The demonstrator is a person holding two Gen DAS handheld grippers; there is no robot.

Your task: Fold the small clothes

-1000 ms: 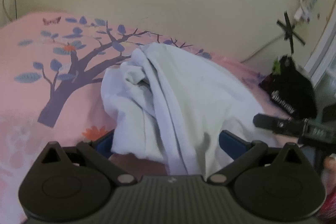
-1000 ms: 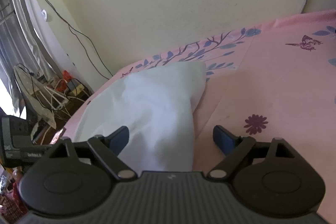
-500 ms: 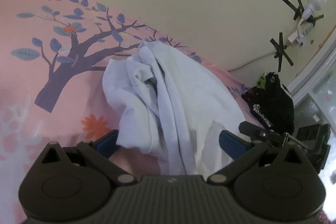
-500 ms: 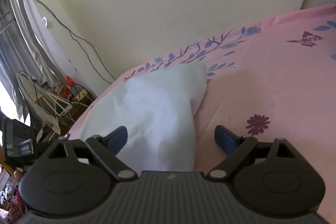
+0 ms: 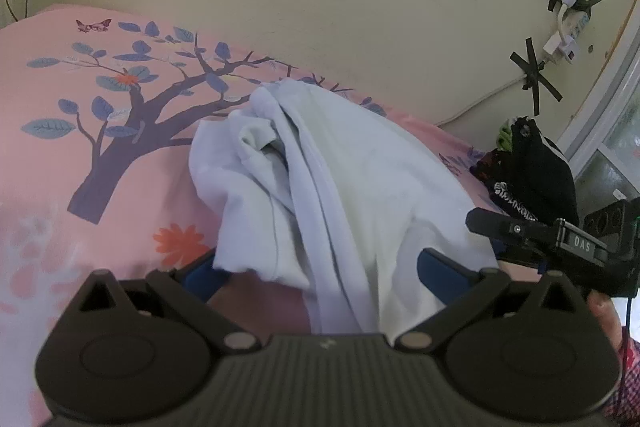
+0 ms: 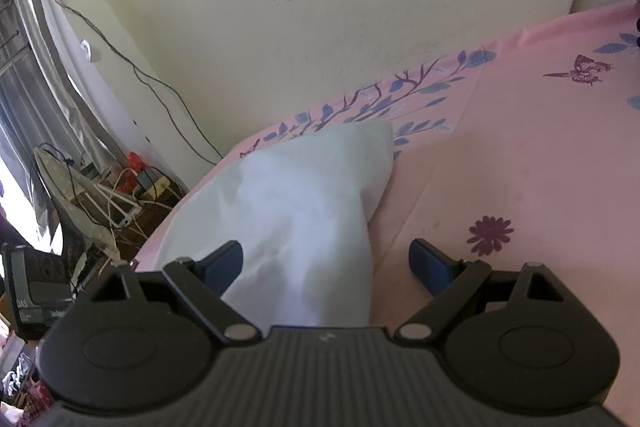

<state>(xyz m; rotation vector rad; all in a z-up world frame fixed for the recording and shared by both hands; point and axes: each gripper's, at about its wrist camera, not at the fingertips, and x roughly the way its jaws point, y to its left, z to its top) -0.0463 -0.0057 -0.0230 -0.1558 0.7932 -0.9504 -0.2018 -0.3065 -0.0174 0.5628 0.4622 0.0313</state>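
My left gripper (image 5: 320, 271) and right gripper (image 6: 326, 263) both stand spread, with the pale garment (image 5: 332, 187) draped between each pair of fingers, reaching back onto the pink floral bedsheet (image 5: 80, 155) below a cream wall (image 5: 360, 7).

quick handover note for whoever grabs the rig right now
Left gripper: open, white garment draped between its fingers, not clamped.
Right gripper: open, the same cloth runs between its fingers.
Garment lies bunched and creased on the pink bedsheet, near the wall. Dark clothes pile sits at the bed's far end.
Done: no neat fold visible.
Left: spread flat, fold.
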